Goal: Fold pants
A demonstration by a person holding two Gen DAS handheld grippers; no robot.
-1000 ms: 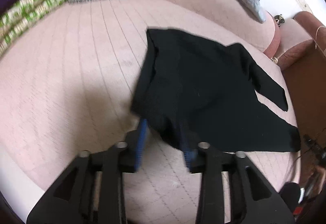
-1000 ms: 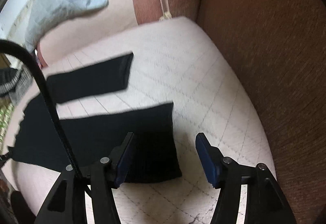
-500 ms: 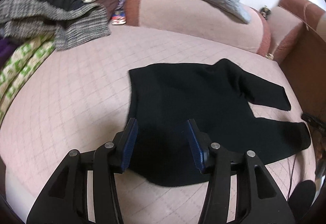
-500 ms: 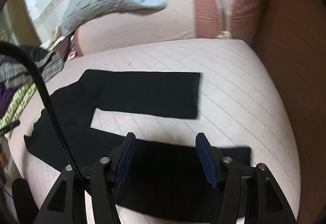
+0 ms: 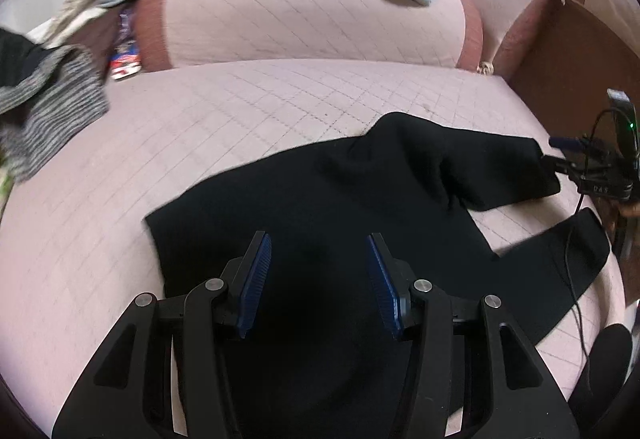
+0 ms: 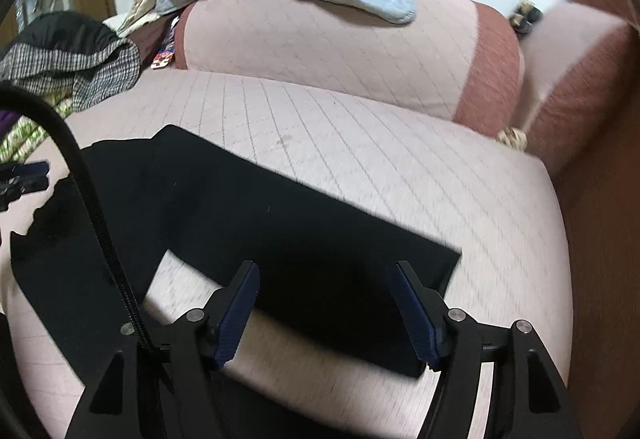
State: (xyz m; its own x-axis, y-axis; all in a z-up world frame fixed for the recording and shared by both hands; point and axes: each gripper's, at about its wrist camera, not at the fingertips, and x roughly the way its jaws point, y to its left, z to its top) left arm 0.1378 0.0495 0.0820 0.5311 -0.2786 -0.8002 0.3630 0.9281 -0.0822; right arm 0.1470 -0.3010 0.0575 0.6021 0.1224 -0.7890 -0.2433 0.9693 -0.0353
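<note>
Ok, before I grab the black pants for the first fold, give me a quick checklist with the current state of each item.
1. Left gripper open, empty: ok.
2. Right gripper open, empty: ok.
3. Black pants spread on the pink cushion, legs apart: ok.
4. Left gripper over the waist end: ok.
5. Right gripper over the far leg's cuff: ok.
6. Fabric flat: not ok, ridges near the crotch.
</note>
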